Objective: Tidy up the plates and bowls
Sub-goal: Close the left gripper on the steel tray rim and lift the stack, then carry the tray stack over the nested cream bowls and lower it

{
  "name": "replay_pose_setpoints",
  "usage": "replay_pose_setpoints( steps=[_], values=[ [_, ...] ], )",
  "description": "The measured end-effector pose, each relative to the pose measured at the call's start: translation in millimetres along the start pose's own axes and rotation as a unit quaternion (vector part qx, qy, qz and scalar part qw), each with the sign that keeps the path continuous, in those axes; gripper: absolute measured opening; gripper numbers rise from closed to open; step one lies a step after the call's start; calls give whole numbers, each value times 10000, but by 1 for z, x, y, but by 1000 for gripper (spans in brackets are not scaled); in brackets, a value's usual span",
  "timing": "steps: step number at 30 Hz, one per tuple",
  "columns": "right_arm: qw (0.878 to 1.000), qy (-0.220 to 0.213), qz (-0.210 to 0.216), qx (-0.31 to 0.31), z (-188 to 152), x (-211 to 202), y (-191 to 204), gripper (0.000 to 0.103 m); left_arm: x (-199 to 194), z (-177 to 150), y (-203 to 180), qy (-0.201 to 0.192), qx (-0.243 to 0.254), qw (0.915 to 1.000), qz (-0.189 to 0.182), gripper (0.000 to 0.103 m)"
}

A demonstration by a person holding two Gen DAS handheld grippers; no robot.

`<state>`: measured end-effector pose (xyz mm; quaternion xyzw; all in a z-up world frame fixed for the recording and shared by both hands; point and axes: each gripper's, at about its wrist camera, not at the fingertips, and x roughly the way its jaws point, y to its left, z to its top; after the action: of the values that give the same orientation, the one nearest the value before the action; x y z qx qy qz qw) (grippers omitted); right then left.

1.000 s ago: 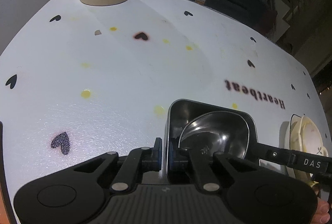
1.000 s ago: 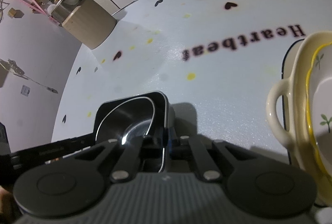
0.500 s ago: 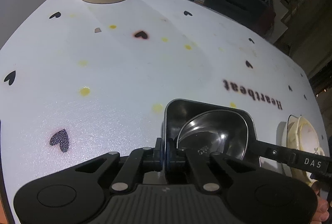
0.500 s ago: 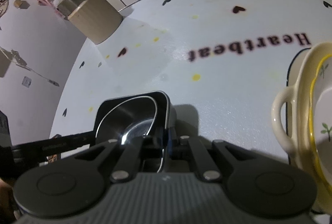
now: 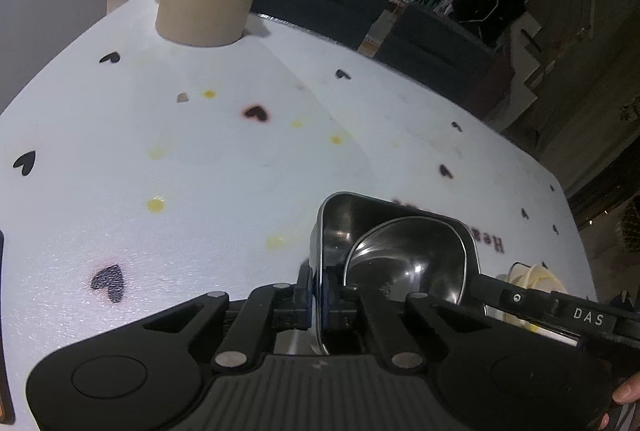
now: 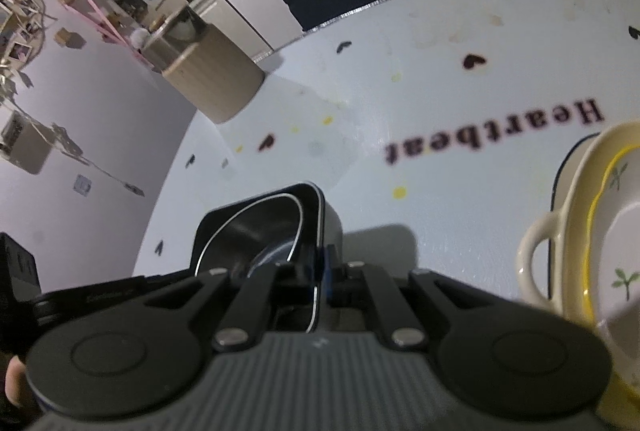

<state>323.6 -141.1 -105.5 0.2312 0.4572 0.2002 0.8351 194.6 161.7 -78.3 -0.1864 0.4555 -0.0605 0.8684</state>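
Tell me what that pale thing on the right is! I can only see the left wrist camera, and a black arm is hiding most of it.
Observer: In the right wrist view it is a cream dish with a yellow line round its rim and a loop handle on its side.
Operator: Is there a picture in it?
Observer: Yes, little green sprouts are painted inside.
Operator: What is the black arm doing?
Observer: It is the right gripper, shut on the wall of the steel tub that is nearest the dish.
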Motion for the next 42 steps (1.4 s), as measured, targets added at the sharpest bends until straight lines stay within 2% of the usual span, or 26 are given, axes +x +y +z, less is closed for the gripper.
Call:
replay_pose_setpoints(
  steps=[10,20,34,42],
  values=[
    [9990,-391,208,93,13,-57,-26,5,-11,-4,-48,-228,170,9993,-245,5],
    [9960,-866,149,161,15,-126,-65,5,-6,-12,-110,-361,518,9963,-578,5],
    [9896,-1389,-46,378,-2,-205,-123,6,12,-32,-184,-288,905,9884,-1185,6],
    [9850,-1615,-234,557,-12,-236,-152,5,22,-44,-212,-208,907,9844,-1491,5]
  ],
)
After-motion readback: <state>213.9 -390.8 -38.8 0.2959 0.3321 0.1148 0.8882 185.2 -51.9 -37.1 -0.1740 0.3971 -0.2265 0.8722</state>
